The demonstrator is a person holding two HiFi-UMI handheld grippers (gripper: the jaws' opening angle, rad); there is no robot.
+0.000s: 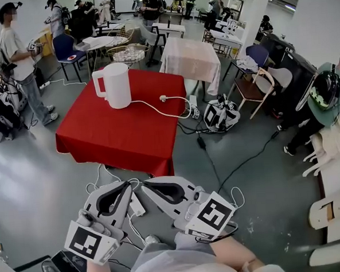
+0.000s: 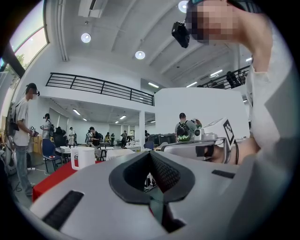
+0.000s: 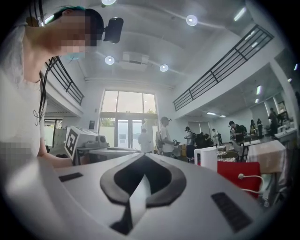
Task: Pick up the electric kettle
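A white electric kettle [image 1: 116, 85] stands upright at the far side of a table with a red cloth [image 1: 118, 135], its handle to the left. Its white cord and plug [image 1: 163, 98] lie on the cloth to the right. Both grippers are held low and close to me, well short of the table and apart from the kettle. My left gripper [image 1: 129, 185] is shut with nothing in it, and so is my right gripper [image 1: 144, 184]. The kettle [image 2: 85, 157] shows small and far left in the left gripper view, and the kettle [image 3: 206, 159] sits right of centre in the right gripper view.
Cables and a power strip [image 1: 137, 204] lie on the grey floor between me and the table. Another gripper device [image 1: 220, 115] sits on the floor to the table's right. A pale-clothed table [image 1: 189, 58], chairs and several people stand around the room.
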